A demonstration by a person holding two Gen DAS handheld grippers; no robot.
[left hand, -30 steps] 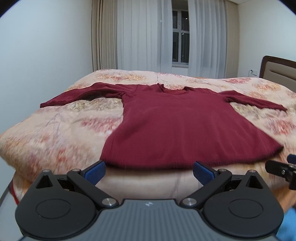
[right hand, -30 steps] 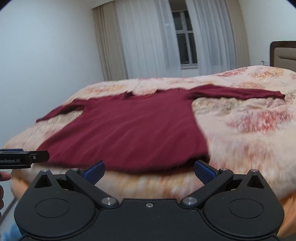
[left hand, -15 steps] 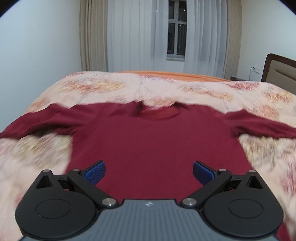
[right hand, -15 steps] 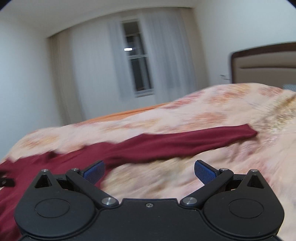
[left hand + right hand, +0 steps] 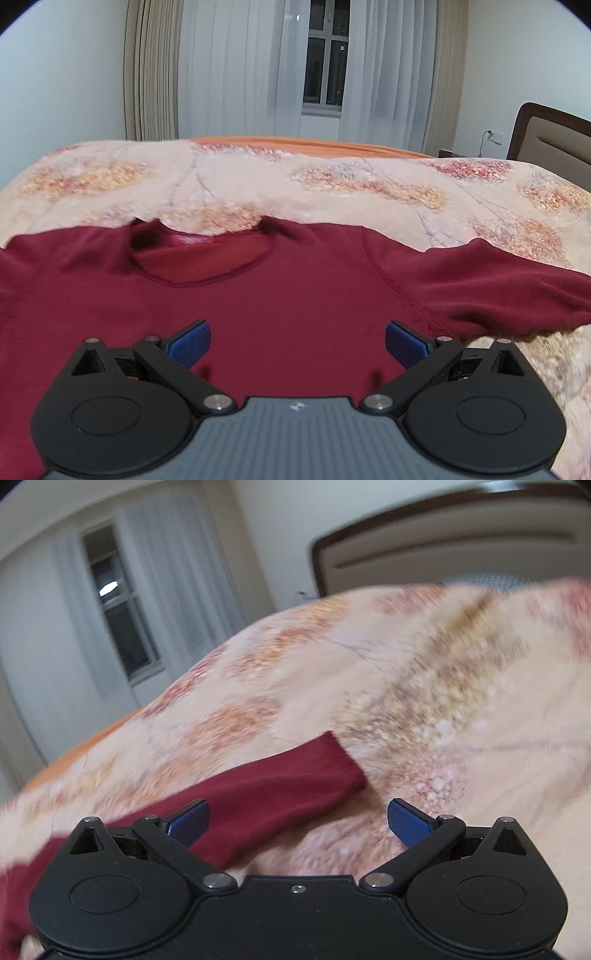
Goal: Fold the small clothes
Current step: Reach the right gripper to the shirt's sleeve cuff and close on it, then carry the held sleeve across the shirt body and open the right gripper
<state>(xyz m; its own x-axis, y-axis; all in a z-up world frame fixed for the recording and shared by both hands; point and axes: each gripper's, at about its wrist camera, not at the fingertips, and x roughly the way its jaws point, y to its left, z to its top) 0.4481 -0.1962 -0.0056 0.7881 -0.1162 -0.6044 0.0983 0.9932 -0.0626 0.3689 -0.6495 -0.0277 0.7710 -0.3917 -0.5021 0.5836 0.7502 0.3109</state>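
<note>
A dark red long-sleeved sweater (image 5: 280, 295) lies flat on the bed, front up, its neckline (image 5: 201, 258) towards the far side. My left gripper (image 5: 297, 341) hovers open over the chest, just below the collar, with nothing between its blue pads. In the right wrist view the sweater's right sleeve (image 5: 266, 797) stretches across the quilt and ends in a cuff (image 5: 347, 768). My right gripper (image 5: 298, 821) is open low over that sleeve near the cuff, holding nothing. The hem is out of view.
A peach floral quilt (image 5: 332, 184) covers the bed. A padded headboard (image 5: 443, 550) stands at the right end. White curtains and a dark window (image 5: 325, 66) line the far wall behind the bed.
Both grippers have moved forward from the bed's near edge. The left has gone from the hem up to the chest. The right has swung right along the sleeve to its cuff.
</note>
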